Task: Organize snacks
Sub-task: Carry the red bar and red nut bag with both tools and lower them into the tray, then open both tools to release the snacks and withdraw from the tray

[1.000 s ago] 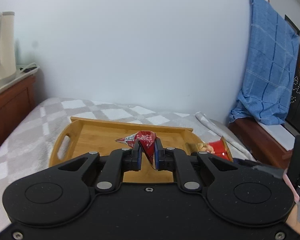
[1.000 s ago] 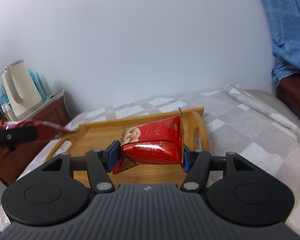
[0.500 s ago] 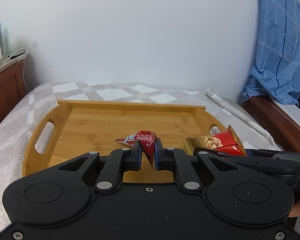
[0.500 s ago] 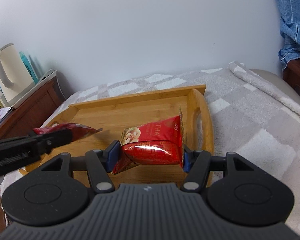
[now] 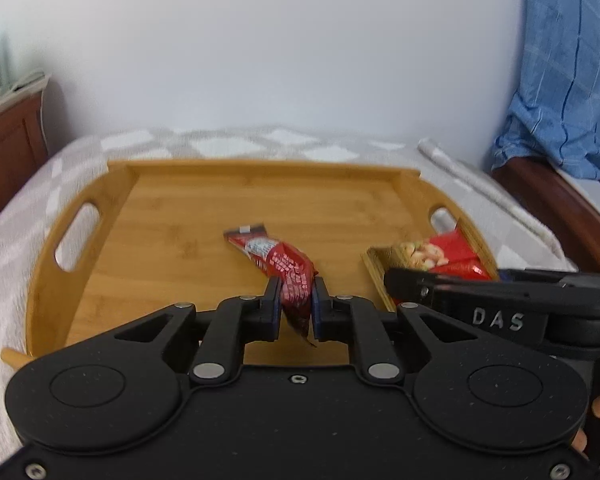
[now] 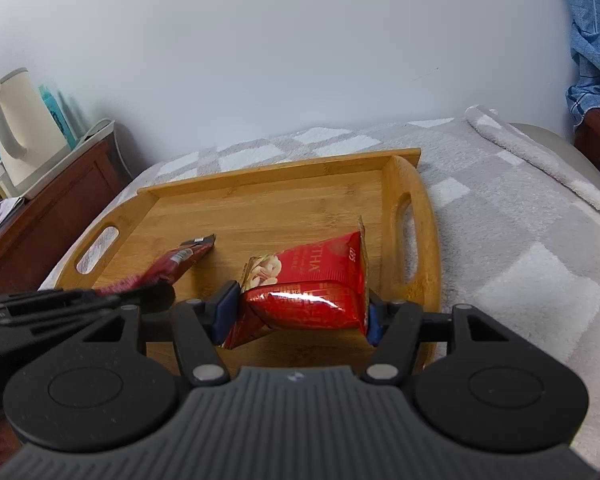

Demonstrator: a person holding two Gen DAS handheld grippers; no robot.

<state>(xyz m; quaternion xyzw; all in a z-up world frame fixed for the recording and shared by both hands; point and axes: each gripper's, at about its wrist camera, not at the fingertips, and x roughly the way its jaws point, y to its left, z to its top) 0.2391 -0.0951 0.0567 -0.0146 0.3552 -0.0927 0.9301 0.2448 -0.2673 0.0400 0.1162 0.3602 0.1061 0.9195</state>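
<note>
Both grippers are now brought lower over the wooden tray [image 5: 100,280]. Left gripper [image 5: 296,304]: closed on a slim red snack packet [image 5: 284,264], above tray centre. Right gripper [image 6: 296,312]: clamped on a red nut pouch [image 6: 312,280], near the tray's right handle.

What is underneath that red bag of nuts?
Bare wood of the tray shows below the nut bag, which the right gripper holds. The spot directly beneath is hidden by bag and gripper.

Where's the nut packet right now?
The nut packet is clamped in the right gripper, above the wooden tray near its right handle, beside the left gripper's snack bar.
</note>
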